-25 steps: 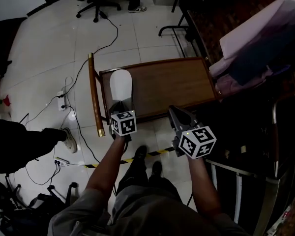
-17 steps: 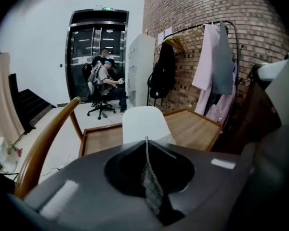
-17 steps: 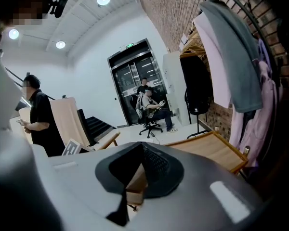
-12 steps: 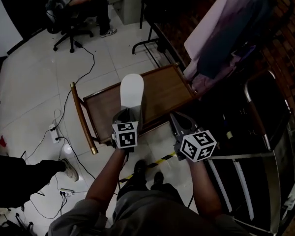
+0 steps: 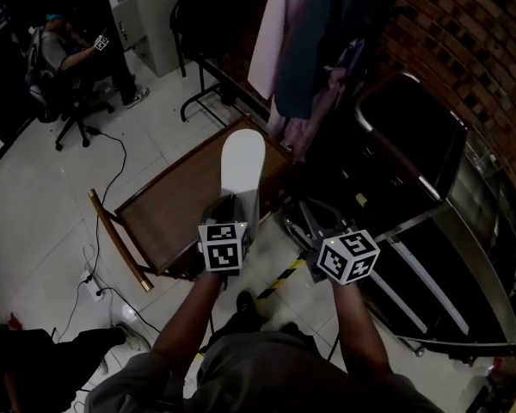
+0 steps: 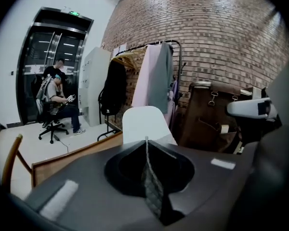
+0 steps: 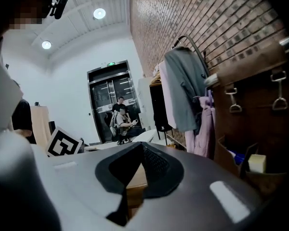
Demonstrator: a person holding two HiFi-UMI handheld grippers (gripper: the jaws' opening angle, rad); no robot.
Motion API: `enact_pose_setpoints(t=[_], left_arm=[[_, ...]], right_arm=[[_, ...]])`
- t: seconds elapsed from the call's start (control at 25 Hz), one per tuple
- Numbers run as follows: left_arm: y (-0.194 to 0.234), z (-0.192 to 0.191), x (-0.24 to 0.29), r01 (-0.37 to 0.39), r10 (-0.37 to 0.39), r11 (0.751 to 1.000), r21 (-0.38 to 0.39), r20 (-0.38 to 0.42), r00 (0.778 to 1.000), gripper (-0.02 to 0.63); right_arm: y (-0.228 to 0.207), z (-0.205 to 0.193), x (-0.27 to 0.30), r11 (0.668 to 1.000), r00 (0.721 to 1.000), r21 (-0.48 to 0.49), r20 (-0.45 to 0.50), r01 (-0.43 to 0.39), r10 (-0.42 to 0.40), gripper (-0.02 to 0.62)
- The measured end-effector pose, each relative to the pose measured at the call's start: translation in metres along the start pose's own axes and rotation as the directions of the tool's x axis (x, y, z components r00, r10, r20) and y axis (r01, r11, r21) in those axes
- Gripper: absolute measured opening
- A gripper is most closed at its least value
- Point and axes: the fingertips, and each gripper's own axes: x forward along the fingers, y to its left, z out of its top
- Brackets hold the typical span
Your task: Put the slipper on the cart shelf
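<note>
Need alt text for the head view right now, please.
Seen from above, the left hand-held gripper holds a white slipper by one end over the wooden cart shelf. The right hand-held gripper hangs beside it, jaws apart and empty. Hanging clothes and a brick wall stand beyond.

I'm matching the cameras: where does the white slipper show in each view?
Head view: slipper at centre, ahead of the left gripper, over the wooden cart.
Left gripper view: slipper at centre, just beyond the closed jaws.
Right gripper view: not clearly in it.
Shared landmark: the hanging clothes.
</note>
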Motion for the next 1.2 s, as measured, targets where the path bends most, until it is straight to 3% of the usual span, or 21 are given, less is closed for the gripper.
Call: enact_pose_setpoints(t=[0.32,0.68,0.92,1.2], left_arm=[[-0.105,-0.007,-0.029,0.104,-0.104,0.993,0.065,-0.003,0.995,0.017],[-0.247,-0.051,-0.086,0.214,-0.213,0.970,0.115,-0.021,0.977,0.017],[-0.331,-0.082,-0.120,0.323,-0.318,0.932,0.162,-0.059,0.946,0.017],[-0.421,-0.116,-0.144,0.447,-0.429,0.867,0.222,-0.124,0.895,0.017]], right_arm=[[-0.034,-0.003,-0.105,0.995,0.992,0.037,0.081,0.094,-0.097,-0.002],[-0.069,-0.018,-0.254,0.977,0.968,0.062,0.134,0.203,-0.210,-0.002],[-0.083,-0.031,-0.335,0.953,0.940,0.098,0.166,0.286,-0.299,-0.002],[-0.104,-0.049,-0.428,0.903,0.884,0.151,0.193,0.402,-0.425,-0.002]])
